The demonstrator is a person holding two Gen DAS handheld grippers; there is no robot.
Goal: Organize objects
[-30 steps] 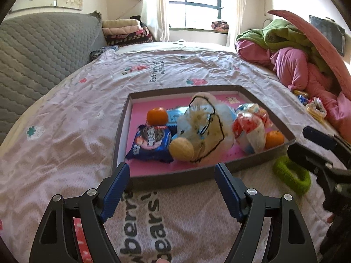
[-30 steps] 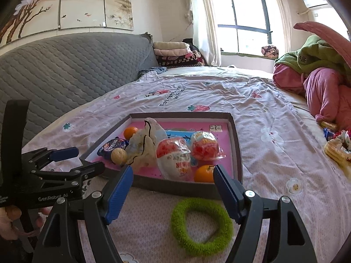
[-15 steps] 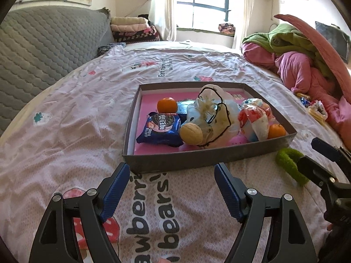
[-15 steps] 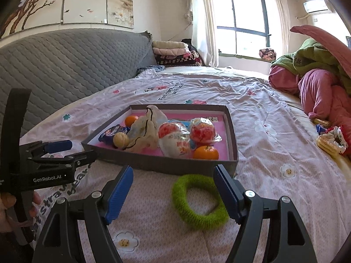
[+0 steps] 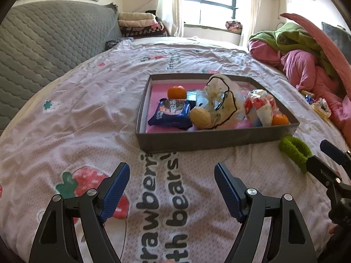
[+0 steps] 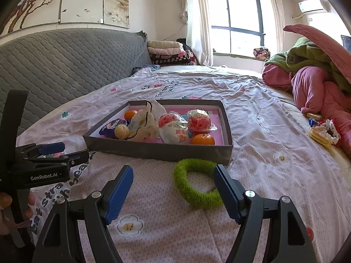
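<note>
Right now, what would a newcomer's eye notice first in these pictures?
Probably the grey tray with a pink floor in the middle of the bed, crowded with oranges and wrapped snacks. Next, the fuzzy green ring lying on the sheet just outside its near wall, in front of the open right gripper.

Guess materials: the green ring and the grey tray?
Green ring: looks like fuzzy yarn or chenille over a soft core, matte with a nubby surface. Grey tray: probably cardboard, matte thin flat walls with sharp folded corners and a pink lining.
</note>
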